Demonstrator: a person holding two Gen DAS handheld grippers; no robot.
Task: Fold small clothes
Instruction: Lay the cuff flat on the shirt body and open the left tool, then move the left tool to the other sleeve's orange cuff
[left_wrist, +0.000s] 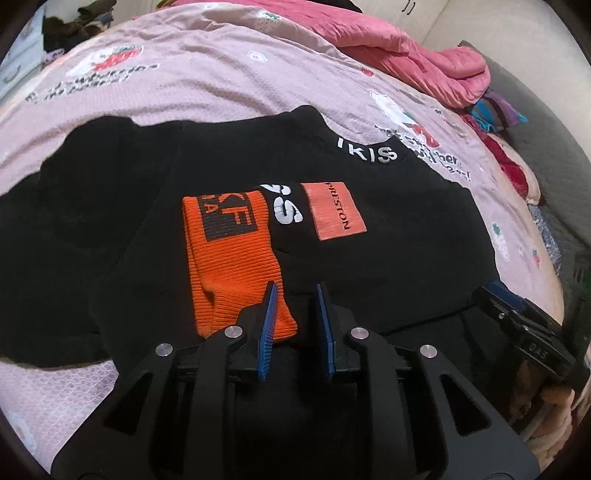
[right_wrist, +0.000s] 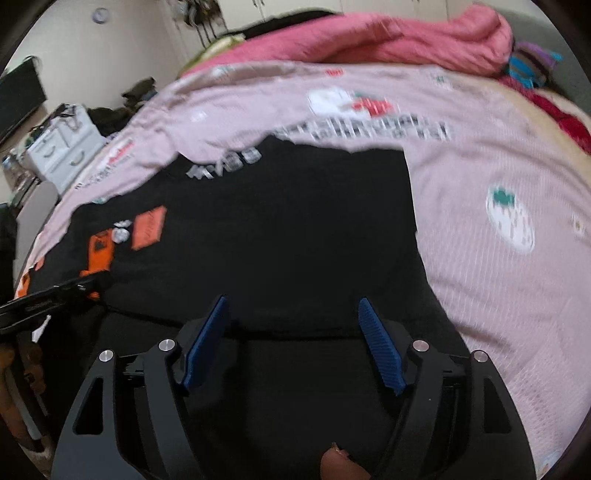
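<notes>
A black t-shirt (left_wrist: 369, 258) with an orange patch (left_wrist: 334, 212) lies spread on the pink bedsheet (left_wrist: 221, 85). A folded orange sock (left_wrist: 232, 258) lies on the shirt. My left gripper (left_wrist: 295, 291) is open just above the sock's near end, its left pad over the sock, holding nothing. My right gripper (right_wrist: 293, 306) is wide open and empty over the shirt's (right_wrist: 295, 229) near right part. The sock (right_wrist: 99, 253) and the left gripper's tip (right_wrist: 74, 286) show at the left of the right wrist view. The right gripper (left_wrist: 506, 306) shows at the right edge of the left wrist view.
A crumpled pink duvet (left_wrist: 406, 44) lies at the far side of the bed, with colourful striped cloth (left_wrist: 495, 110) beside it. A white drawer unit (right_wrist: 62, 147) and dark clothes stand beyond the bed's left side.
</notes>
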